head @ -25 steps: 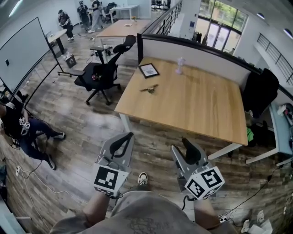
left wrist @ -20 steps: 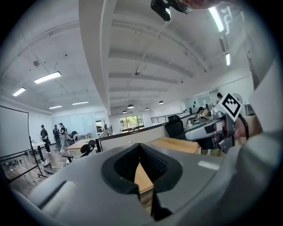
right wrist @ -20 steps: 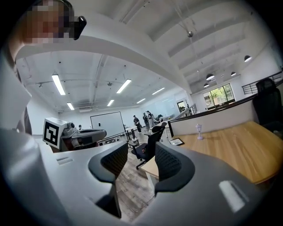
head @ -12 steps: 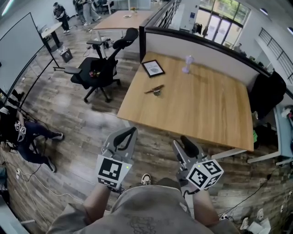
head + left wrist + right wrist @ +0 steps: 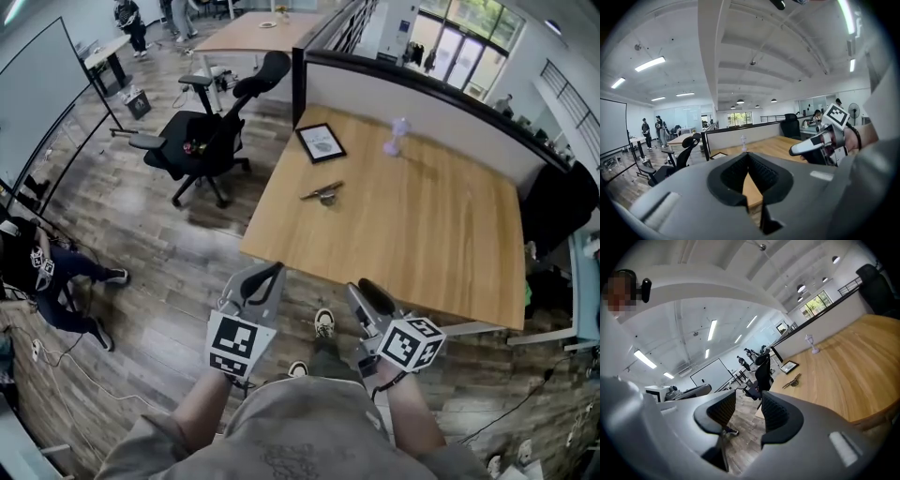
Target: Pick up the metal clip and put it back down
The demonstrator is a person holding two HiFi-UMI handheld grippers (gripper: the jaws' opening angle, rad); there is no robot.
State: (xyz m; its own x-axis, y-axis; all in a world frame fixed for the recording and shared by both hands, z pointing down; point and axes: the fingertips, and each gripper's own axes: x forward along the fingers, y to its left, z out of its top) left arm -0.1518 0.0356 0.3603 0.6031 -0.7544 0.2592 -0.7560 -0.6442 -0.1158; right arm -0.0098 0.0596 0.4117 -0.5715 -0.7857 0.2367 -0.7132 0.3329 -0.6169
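Note:
The metal clip (image 5: 322, 193) lies on the wooden table (image 5: 422, 234) near its left edge; the right gripper view shows the clip (image 5: 792, 379) far ahead. Both grippers hang over the floor short of the table's near edge, well away from the clip. My left gripper (image 5: 272, 270) has its tips together with nothing held, and through its jaws (image 5: 748, 155) I see only a sliver of table. My right gripper (image 5: 359, 287) keeps a narrow gap between its pads (image 5: 749, 397), which are empty.
A black picture frame (image 5: 321, 142) and a small pale figurine (image 5: 397, 137) stand behind the clip. A dark partition (image 5: 422, 84) runs along the table's far side. A black office chair (image 5: 211, 131) stands left of the table. A seated person (image 5: 37, 267) is at far left.
The person has stepped toward the table, one shoe now forward. Both grippers are closer to the table's near edge. The clip has not moved.

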